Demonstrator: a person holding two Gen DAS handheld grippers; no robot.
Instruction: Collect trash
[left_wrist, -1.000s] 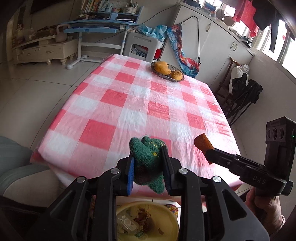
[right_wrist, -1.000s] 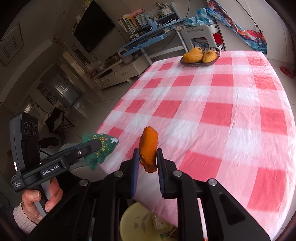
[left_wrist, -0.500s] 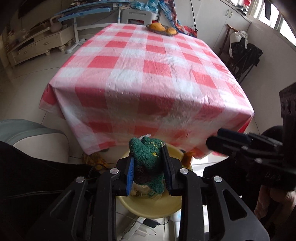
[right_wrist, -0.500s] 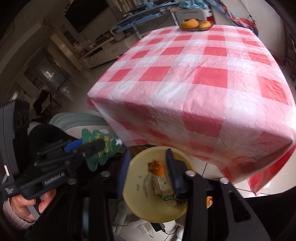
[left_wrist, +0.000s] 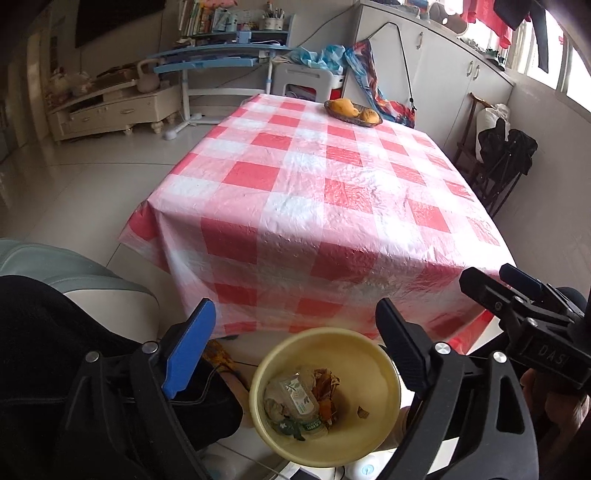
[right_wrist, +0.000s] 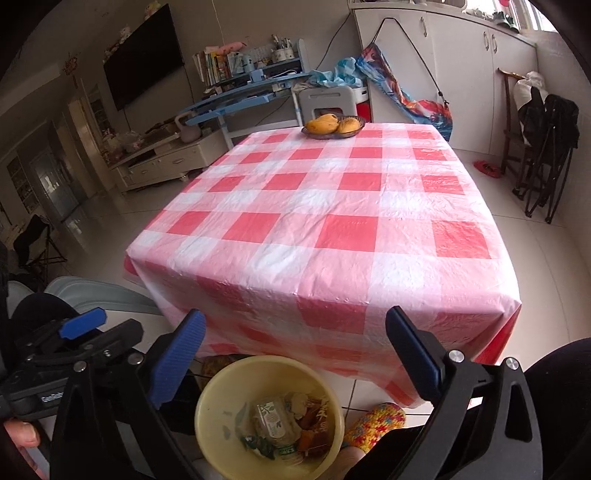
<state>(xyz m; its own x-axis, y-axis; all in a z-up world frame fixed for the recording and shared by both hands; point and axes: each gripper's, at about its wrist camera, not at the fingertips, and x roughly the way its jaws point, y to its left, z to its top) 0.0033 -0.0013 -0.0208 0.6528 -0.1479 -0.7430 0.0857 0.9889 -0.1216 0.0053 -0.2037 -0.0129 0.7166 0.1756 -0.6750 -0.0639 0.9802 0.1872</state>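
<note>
Two handheld grippers hover over a yellow bin (left_wrist: 373, 354) that stands on the floor at the near edge of a table (left_wrist: 332, 192) draped in a red-and-white checked cloth. The left gripper (left_wrist: 291, 347) has just been opening its jaws, which stand wide apart with nothing between them; the bin's mouth lies directly below the gap. The right gripper (right_wrist: 295, 354) has likewise just been opening, its jaws spread and empty above the same bin (right_wrist: 221, 391).

The trash (left_wrist: 303, 398) lies at the bottom of the bin, well below both pairs of jaws and touching neither. In the heap are a clear plastic bottle (right_wrist: 271, 421) with a green-printed label, orange-brown scraps (right_wrist: 314, 424) just beside it toward the bin's right wall, and a dark green piece (right_wrist: 258, 445) against the bin's near wall. The bottle lies on its side, its long axis running from the bin's far wall toward its near wall; which end carries the cap cannot be told.

At the far end of the table from the bin, a shallow bowl (right_wrist: 334, 127) holds yellow-orange fruit (right_wrist: 325, 123).
</note>
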